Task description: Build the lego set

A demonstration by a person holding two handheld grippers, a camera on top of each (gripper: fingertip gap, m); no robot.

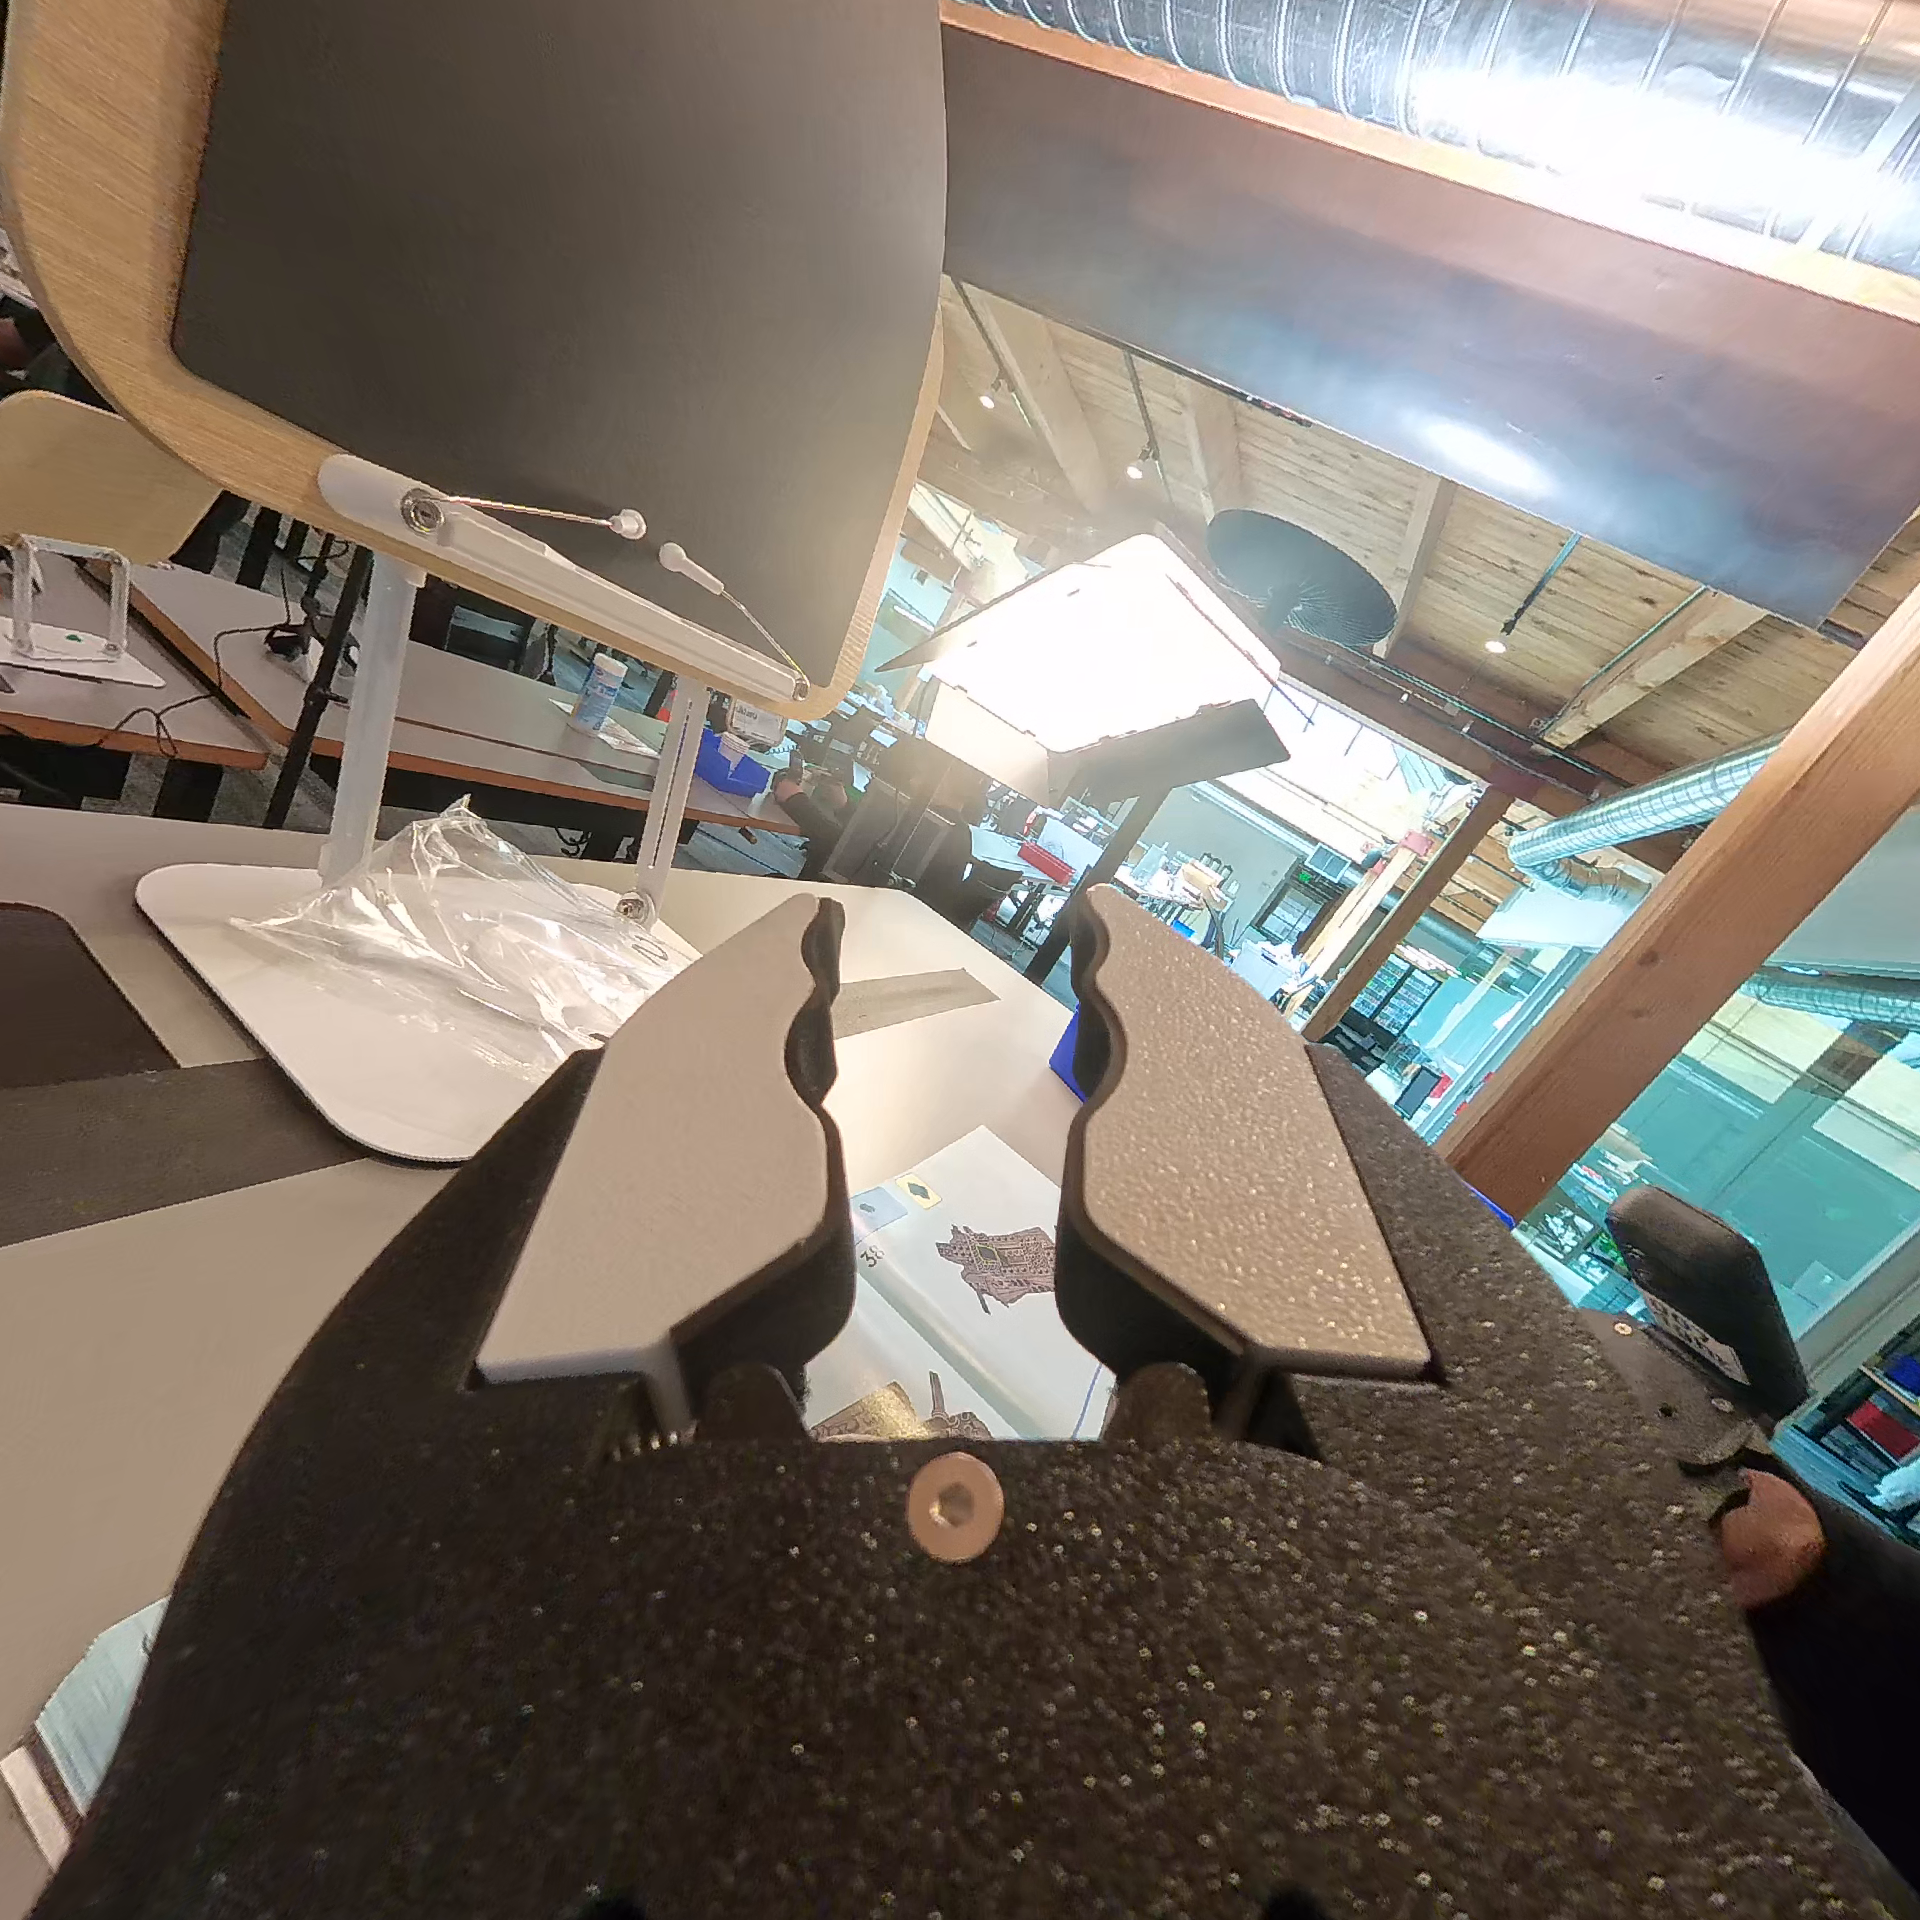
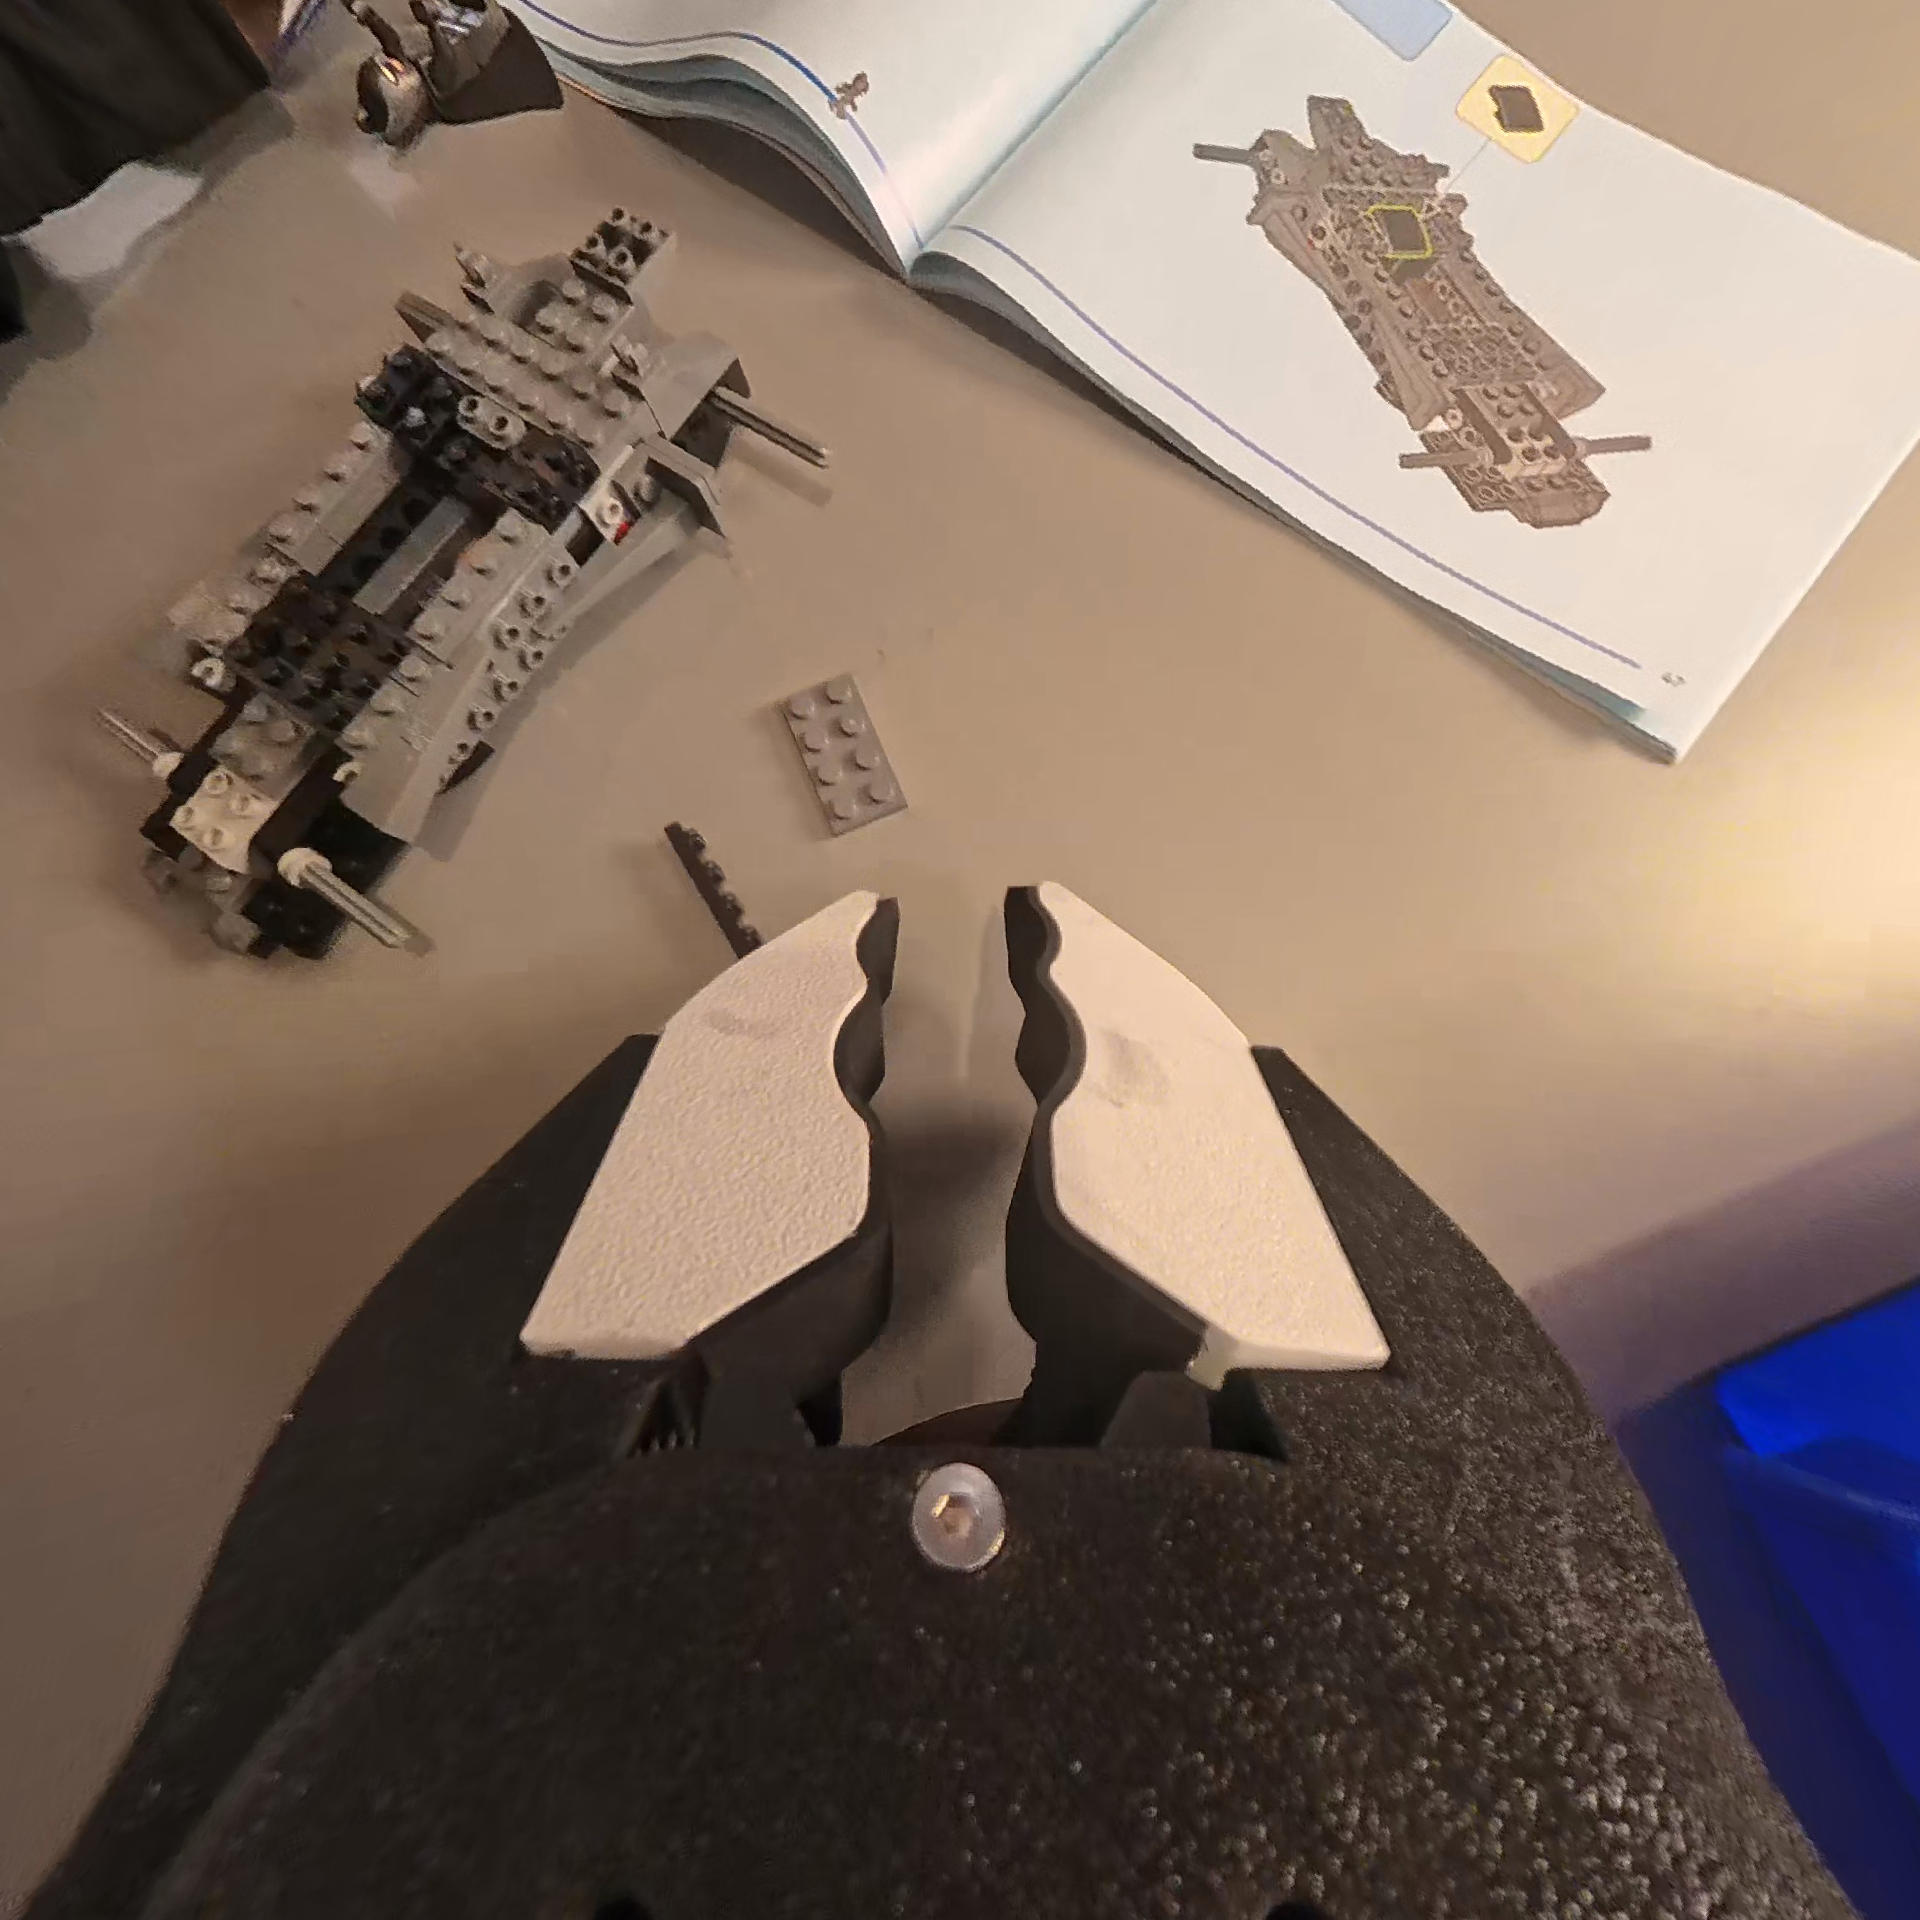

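My right gripper (image 2: pixel 951 902) is open with nothing between its pads, above the tan table. A flat grey studded plate (image 2: pixel 843 753) lies just beyond its fingertips. A thin black studded strip (image 2: pixel 712 888) lies by the left finger, partly hidden under it. A grey and black brick model (image 2: pixel 436 561) with axle pins lies at the left. An open instruction booklet (image 2: pixel 1299 343) lies at the upper right. My left gripper (image 1: pixel 951 925) is open with nothing between its pads, tilted up over the table's far edge. The booklet (image 1: pixel 966 1247) shows below its fingers.
A white stand (image 1: pixel 343 997) with a tilted wooden board (image 1: pixel 540 260) stands on the table at the left, crumpled clear plastic (image 1: pixel 457 925) on its base. A blue bin (image 2: pixel 1829 1507) sits at the lower right. The other gripper (image 1: pixel 1704 1299) and a hand show at the right edge. My hands' fingertips stand some 35 cm from each other.
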